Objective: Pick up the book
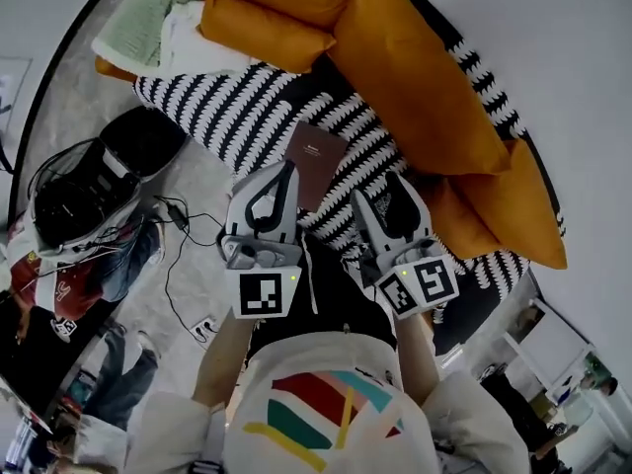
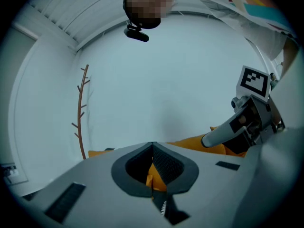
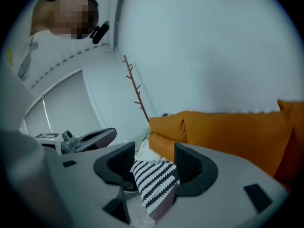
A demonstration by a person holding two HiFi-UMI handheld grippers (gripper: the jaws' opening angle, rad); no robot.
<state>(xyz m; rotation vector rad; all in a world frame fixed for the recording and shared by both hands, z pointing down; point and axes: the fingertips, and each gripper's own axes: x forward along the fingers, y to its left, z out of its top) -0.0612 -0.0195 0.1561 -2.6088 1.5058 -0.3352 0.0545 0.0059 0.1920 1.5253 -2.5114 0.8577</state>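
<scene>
Book (image 1: 314,161) lies flat on the striped throw (image 1: 237,117), just ahead of both tools. My right gripper (image 3: 154,163) stands wide, empty; my left gripper (image 2: 153,148) is closed, tips meeting. Advise: straddle the book's near edge, seemingly under my right jaws, squarely

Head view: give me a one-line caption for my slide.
Left claw, shut, and right claw, open, hover above a brown book lying on a striped cover beside orange cushions.

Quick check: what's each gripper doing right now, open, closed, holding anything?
Left gripper: closed, nothing between its jaws.
Right gripper: open, holding nothing; the book lies on the striped blanket.
</scene>
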